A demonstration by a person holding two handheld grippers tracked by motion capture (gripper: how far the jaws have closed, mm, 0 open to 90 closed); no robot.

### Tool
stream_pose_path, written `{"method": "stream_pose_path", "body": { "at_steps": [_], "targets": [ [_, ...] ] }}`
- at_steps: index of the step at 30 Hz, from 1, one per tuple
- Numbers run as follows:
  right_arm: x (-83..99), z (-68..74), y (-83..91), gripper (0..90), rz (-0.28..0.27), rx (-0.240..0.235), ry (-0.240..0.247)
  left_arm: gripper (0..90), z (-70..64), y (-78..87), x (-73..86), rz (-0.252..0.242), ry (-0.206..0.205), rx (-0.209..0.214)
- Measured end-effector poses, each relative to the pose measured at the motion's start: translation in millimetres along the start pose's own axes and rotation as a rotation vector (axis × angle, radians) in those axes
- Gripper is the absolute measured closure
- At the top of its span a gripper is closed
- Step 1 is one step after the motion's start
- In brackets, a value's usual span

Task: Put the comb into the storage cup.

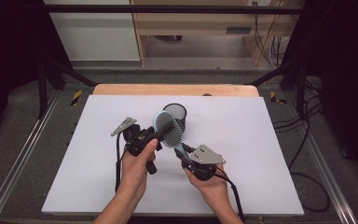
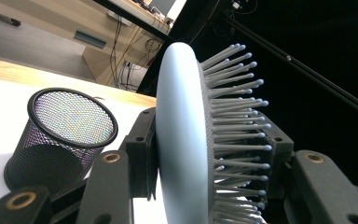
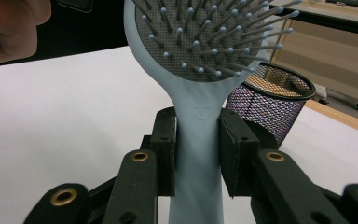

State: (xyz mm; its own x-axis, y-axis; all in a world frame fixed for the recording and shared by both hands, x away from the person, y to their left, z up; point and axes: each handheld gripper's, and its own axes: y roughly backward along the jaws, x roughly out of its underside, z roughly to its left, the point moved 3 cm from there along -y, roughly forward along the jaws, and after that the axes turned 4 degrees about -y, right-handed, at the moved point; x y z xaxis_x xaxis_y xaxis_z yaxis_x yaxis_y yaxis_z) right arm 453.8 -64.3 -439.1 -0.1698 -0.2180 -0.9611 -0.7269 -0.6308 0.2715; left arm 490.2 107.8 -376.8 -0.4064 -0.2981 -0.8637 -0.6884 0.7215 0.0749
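A pale blue plastic paddle hairbrush with grey bristles was held above the middle of the white desk, gripped from both ends. The right gripper had its jaws pressed onto the narrow handle from either side, a firm hold on the slimmest part. The left gripper had its jaws spread wide across the brush head, one pad against the smooth back and the other on the bristle side; it seemed to steady the head, probably so the brush could be passed over or turned. Just beyond the brush, slightly to the right, stood a black wire-mesh pen cup, upright with its mouth open. The brush was likely being lined up to go into it handle first, though the head still pointed toward the cup.
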Motion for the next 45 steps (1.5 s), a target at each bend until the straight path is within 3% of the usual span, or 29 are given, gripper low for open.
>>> {"method": "stream_pose_path", "body": {
  "at_steps": [11,13,15,16,17,30,37,45],
  "targets": [
    [1.2,-1.4,-1.6,67.8,0.008,-0.01,-0.027,51.2,-0.5,-0.9,0.6,0.001,-0.009,0.006],
    [2.7,-1.9,-3.1,57.7,0.016,-0.017,-0.048,51.1,0.9,-0.6,-0.9,-0.009,-0.009,0.008],
    [3.7,-2.6,-3.3,53.3,0.023,-0.016,-0.044,51.1,1.8,-0.4,-2.3,-0.016,-0.012,0.006],
    [5.0,-4.6,-3.9,42.5,0.044,-0.017,-0.047,51.1,3.1,0.1,-4.7,-0.021,-0.025,-0.002],
    [5.3,-5.7,-4.0,39.5,0.05,-0.02,-0.052,51.1,3.9,0.6,-5.8,-0.024,-0.03,-0.003],
    [11.1,-15.5,-5.1,15.8,0.115,-0.029,-0.109,51.0,7.8,6.1,-16.8,-0.041,-0.095,-0.033],
    [15.4,-21.6,-6.1,11.3,0.151,-0.018,-0.142,51.0,10.2,7.7,-20.5,-0.049,-0.099,-0.039],
    [18.4,-23.3,-5.0,10.3,0.16,-0.03,-0.143,50.9,11.4,7.4,-20.2,-0.046,-0.109,-0.045]
  ]
}}
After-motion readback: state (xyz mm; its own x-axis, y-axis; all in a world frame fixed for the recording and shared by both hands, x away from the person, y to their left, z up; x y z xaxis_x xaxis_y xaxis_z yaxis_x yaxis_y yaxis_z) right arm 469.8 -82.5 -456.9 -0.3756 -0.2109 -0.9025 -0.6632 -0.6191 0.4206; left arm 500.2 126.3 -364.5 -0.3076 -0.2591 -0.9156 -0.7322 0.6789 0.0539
